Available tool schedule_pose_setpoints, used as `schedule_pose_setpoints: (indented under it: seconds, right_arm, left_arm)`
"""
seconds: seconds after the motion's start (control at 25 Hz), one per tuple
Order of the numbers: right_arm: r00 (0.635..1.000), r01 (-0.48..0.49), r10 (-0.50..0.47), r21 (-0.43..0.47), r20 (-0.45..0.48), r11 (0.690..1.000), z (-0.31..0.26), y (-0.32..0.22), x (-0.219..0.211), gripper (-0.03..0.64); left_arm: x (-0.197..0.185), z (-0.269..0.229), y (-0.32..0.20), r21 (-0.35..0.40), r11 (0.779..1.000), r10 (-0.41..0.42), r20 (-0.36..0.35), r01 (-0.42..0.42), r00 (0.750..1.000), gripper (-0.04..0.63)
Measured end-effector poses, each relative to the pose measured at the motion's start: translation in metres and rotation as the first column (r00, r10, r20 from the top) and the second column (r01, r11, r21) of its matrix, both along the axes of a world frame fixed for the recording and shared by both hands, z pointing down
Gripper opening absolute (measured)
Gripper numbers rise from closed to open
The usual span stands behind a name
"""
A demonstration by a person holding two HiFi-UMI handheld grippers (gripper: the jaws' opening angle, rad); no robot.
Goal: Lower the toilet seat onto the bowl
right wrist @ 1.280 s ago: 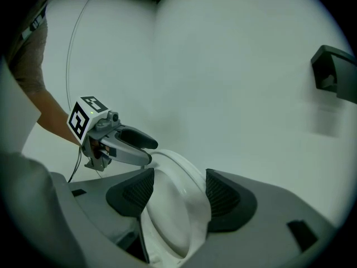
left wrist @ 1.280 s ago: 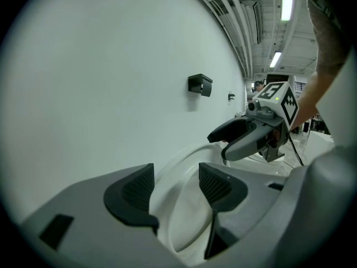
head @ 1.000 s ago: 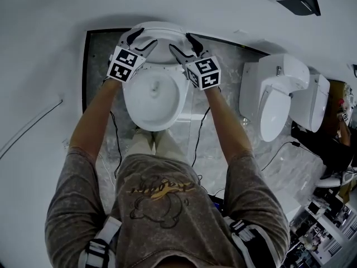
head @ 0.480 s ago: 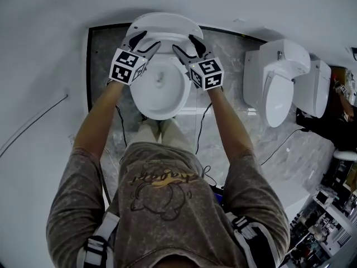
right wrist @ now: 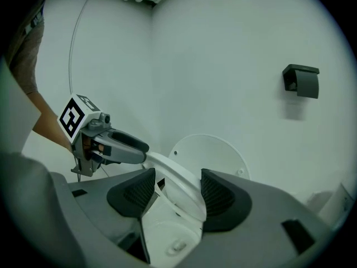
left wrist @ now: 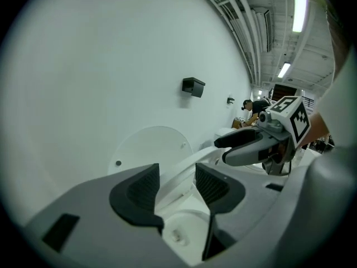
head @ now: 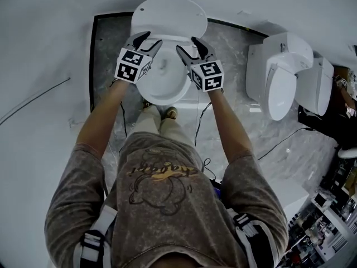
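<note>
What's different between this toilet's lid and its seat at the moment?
The lid is a solid round disc, while the seat is a curved band with an open middle. The lid stands upright against the wall; the seat is tilted forward away from it, above the bowl and not yet flat on it. Both are white and belong to the same toilet.

Upright lid behind toilet seat; neighbouring toilet rightward

The white toilet seat hangs tilted, partway down from upright, its ring raised off the open white bowl on the marble-patterned floor below.
</note>
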State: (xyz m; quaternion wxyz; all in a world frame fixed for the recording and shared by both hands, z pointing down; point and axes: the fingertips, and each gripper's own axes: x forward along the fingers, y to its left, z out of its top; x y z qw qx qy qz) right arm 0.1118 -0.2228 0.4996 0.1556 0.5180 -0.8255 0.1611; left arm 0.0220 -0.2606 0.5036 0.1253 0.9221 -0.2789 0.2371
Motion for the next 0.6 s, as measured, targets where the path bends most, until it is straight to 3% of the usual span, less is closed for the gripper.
schedule_pose_setpoints:
  seconds: [0.24, 0.6]
  right_arm:
    - [1.000, -0.003, 0.003, -0.022, -0.021, 1.000, 0.014, 0.045, -0.011, 0.205]
    - [0.997, -0.040, 0.038, -0.029, -0.067, 0.999, 0.036, 0.096, -0.025, 0.166]
  left_arm:
    - [-0.019, 0.014, 0.044, -0.028, 0.999, -0.045, 0.014, 0.046, 0.999, 0.187]
    - [-0.037, 0.036, 0.100, -0.038, 0.996, -0.079, 0.041, 0.081, 0.996, 0.187]
